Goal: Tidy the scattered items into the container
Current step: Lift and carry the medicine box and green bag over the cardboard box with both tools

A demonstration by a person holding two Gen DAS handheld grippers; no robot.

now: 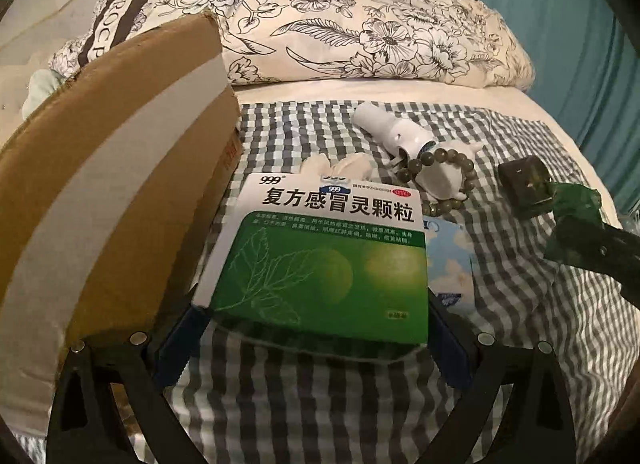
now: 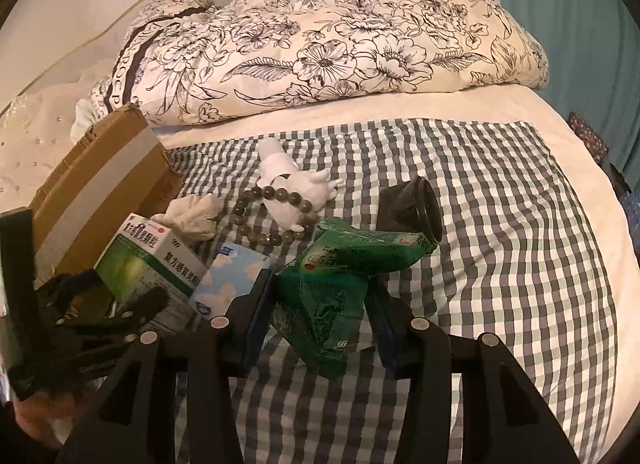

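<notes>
1. Left wrist view: left gripper [image 1: 316,338] pinches green medicine box [image 1: 320,264] mid-frame, beside cardboard box [image 1: 120,183]; box looks light, stiff — hold flat sides.
2. Right gripper [image 2: 320,328] clamps crinkly green pouch [image 2: 332,288], lower centre; prob soft, slippery.

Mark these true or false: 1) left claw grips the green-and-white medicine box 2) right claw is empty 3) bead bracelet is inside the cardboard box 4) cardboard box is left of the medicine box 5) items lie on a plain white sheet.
1) True: the left claw is shut on the green-and-white cardboard medicine box.
2) False: the right claw is shut on a crumpled green plastic pouch.
3) False: the grey-green bead bracelet lies on the cloth, looped around a white figurine.
4) True: the brown cardboard box is at its left.
5) False: they lie on a grey-and-white checked cloth.
</notes>
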